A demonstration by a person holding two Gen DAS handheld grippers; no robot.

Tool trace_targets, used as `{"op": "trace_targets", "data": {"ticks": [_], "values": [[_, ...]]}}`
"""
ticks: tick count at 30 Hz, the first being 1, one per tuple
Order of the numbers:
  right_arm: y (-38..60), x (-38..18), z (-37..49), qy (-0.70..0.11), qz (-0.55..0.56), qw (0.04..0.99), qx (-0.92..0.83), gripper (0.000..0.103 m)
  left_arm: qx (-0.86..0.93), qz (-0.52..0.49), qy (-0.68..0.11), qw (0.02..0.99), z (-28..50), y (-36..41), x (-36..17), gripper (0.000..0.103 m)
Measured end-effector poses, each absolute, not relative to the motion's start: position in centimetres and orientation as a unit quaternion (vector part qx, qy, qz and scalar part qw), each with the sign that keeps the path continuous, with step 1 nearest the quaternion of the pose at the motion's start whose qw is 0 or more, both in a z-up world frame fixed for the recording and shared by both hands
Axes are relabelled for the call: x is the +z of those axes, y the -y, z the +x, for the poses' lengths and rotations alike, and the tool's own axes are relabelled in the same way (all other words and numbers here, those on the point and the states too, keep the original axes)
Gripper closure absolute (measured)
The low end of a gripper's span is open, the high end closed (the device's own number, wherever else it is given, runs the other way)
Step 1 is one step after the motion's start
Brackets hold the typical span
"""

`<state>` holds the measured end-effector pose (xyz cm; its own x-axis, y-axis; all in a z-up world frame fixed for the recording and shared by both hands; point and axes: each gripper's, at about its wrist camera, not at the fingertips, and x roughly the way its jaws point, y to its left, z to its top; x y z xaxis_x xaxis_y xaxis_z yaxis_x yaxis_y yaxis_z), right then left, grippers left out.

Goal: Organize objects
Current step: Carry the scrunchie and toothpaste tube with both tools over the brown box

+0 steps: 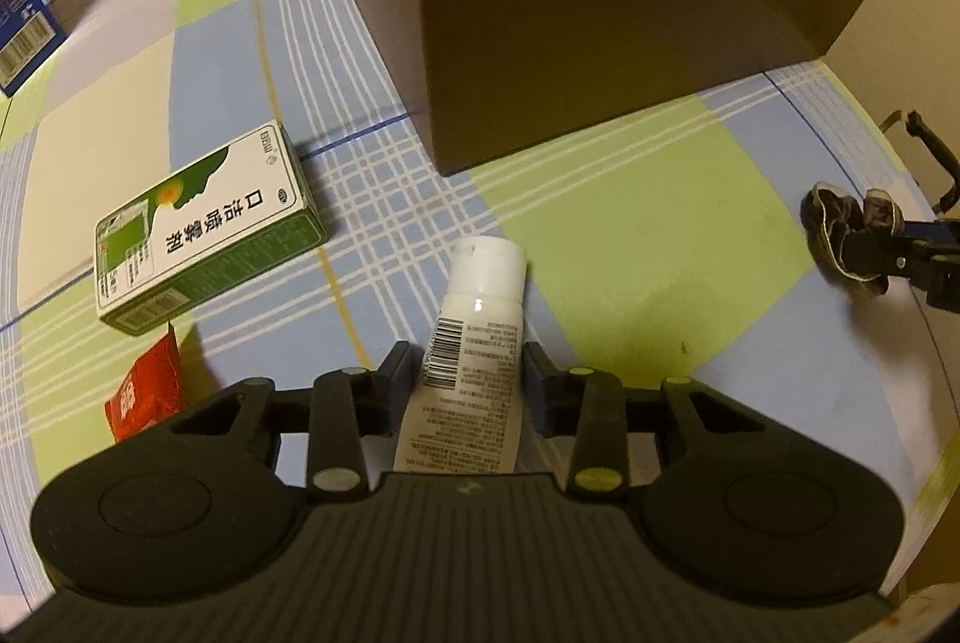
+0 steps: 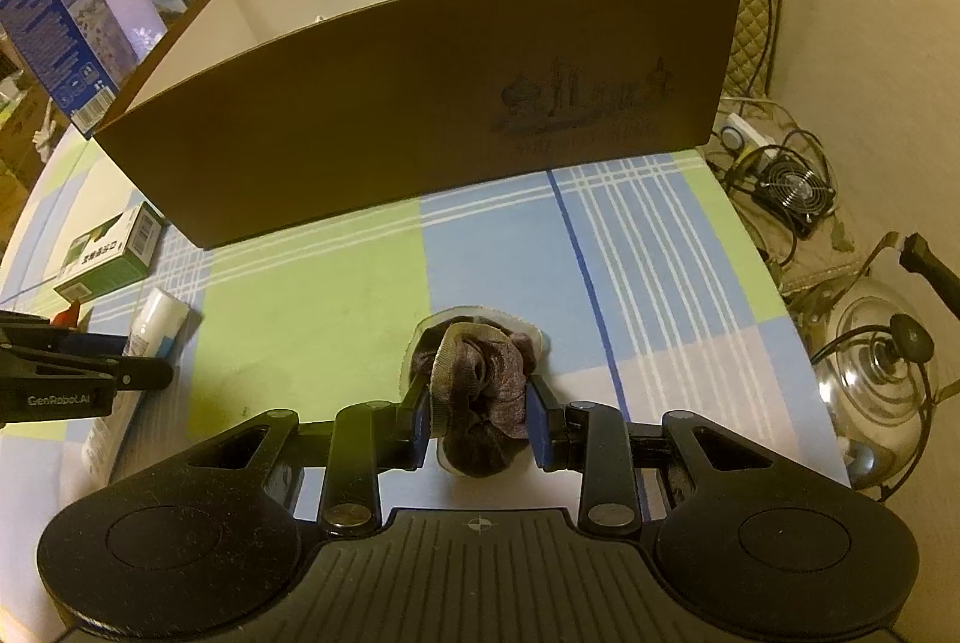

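Left gripper (image 1: 465,379) sits low over the table (image 1: 630,223), its fingers either side of a white tube (image 1: 474,343) that lies cap-forward on the checked cloth; whether they actually press it, hard to tell. Over on the right, the right gripper (image 2: 480,424) is clamped on a bundled brown sock (image 2: 483,379), pads squeezing both sides, the bundle resting on the table. A little beyond the tube, to its left, a green-and-white medicine box (image 1: 204,229) lies flat, with a red packet (image 1: 147,394) nearer the camera. Farther back stands the big open brown cardboard box (image 2: 420,103), white inside. Behind it, cartons line the table's far edge.
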<state>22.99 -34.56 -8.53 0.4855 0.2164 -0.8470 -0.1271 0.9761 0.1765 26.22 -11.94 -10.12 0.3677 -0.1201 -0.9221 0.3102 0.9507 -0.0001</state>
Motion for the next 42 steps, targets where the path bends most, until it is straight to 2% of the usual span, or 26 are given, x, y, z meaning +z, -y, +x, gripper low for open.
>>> {"op": "trace_targets", "data": {"ticks": [22, 42], "values": [[34.8, -4.0, 23.4, -0.449, 0.037, 0.877, 0.169, 0.074, -0.116, 0.044, -0.480, 0.869, 24.0, 12.7, -1.3, 0.069], [36.2, 2.8, 27.2, -0.380, 0.040, 0.895, 0.232, 0.074, -0.133, 0.042, -0.399, 0.906, 29.0, 16.8, 5.3, 0.069]]}}
